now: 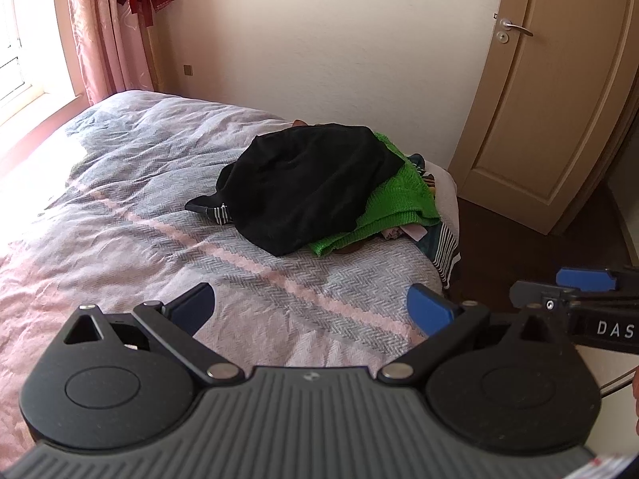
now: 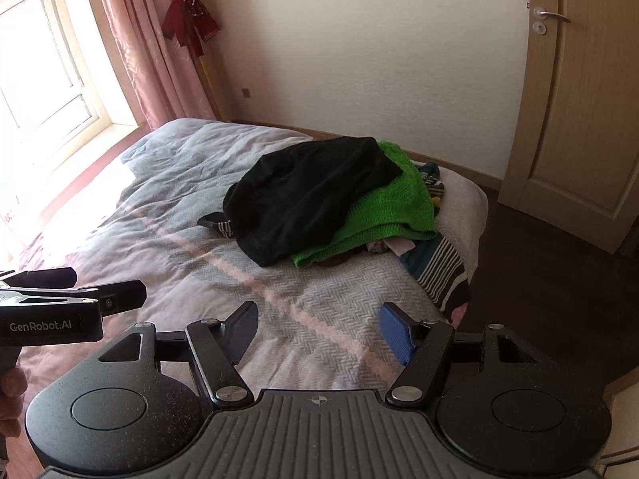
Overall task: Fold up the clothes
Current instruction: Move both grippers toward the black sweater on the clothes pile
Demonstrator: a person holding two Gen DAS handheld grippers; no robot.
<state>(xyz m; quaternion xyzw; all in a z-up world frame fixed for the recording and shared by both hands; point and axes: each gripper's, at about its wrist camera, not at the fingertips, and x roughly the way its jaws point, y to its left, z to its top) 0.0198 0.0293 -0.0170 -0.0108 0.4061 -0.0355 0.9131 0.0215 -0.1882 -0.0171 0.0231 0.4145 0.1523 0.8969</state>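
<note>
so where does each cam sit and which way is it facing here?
Left wrist: on the left gripper, looking forward over the bed at the clothes pile, black garment on top; the right gripper shows at right, plus a sliver of hand at the edge.
Right wrist: on the right gripper, facing the same pile; the left gripper and part of a hand show at left.
Shared: bed, black garment, green knit, door, both grippers open.

We look from both wrist cameras down along the fingers, from well back over the near end of the bed, toward the clothes pile at 12 o'clock; both views share bed, pile and door.
</note>
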